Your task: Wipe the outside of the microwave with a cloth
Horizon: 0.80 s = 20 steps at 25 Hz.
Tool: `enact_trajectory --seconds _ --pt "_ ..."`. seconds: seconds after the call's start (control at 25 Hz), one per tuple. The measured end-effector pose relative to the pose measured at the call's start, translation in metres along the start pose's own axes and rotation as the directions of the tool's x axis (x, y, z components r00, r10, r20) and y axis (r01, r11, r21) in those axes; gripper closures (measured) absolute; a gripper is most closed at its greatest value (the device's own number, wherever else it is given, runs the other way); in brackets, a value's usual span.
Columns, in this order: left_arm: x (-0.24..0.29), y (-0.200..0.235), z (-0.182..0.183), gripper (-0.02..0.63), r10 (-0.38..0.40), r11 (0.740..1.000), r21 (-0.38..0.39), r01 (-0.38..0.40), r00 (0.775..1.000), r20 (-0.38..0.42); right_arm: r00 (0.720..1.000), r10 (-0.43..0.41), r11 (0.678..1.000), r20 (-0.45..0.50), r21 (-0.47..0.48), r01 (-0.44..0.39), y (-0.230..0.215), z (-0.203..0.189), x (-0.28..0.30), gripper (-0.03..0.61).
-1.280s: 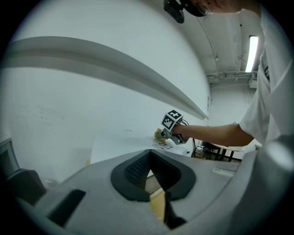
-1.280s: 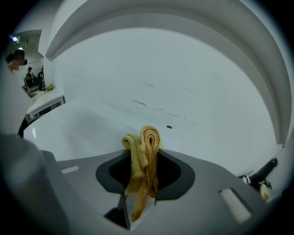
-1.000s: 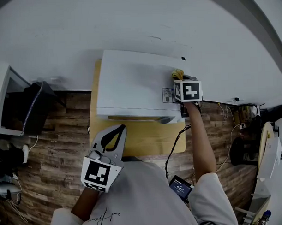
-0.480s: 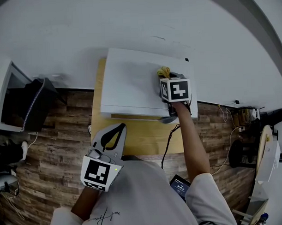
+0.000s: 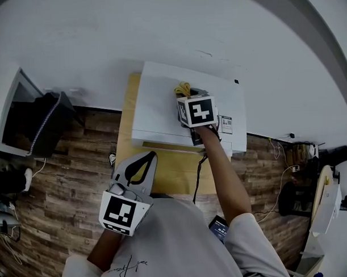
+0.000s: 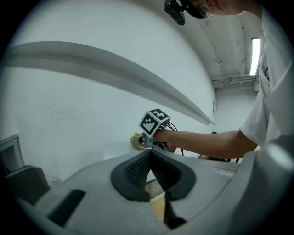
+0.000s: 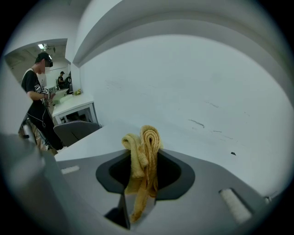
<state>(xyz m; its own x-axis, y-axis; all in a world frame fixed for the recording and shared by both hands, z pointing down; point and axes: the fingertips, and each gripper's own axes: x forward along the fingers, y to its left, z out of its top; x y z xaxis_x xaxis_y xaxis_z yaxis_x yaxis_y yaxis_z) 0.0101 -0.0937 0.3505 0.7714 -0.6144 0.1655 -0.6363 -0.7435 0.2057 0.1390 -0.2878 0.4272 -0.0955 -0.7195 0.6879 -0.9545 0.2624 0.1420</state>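
Note:
A white microwave (image 5: 161, 104) stands on a small wooden table (image 5: 163, 169) against the white wall. My right gripper (image 5: 184, 90) is over the middle of the microwave's top, shut on a folded yellow cloth (image 7: 143, 151) that sticks out past its jaws; the cloth (image 5: 182, 88) rests on the top panel. In the left gripper view the same cloth (image 6: 136, 140) shows beside the marker cube. My left gripper (image 5: 144, 160) hovers in front of the table's near edge, jaws closed together with nothing between them (image 6: 148, 155).
A dark chair (image 5: 45, 131) stands left of the table beside a white desk (image 5: 5, 121). Cables (image 5: 197, 174) hang down from the microwave's front right. More cables and equipment (image 5: 300, 176) lie on the wood floor at the right. Other people (image 7: 39, 96) stand far off.
My right gripper has slid the cloth leftward across the microwave's top, from the right edge to about the middle. The left gripper has stayed where it was.

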Motion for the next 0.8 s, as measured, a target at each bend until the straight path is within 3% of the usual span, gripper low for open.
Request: enact_trajectory --seconds 0.8 --pt "-0.03 0.047 0.003 0.624 0.141 0.99 -0.015 -0.141 0.99 -0.006 0.979 0.201 0.972 0.039 -0.13 -0.195 0.114 0.055 0.037 0.453"
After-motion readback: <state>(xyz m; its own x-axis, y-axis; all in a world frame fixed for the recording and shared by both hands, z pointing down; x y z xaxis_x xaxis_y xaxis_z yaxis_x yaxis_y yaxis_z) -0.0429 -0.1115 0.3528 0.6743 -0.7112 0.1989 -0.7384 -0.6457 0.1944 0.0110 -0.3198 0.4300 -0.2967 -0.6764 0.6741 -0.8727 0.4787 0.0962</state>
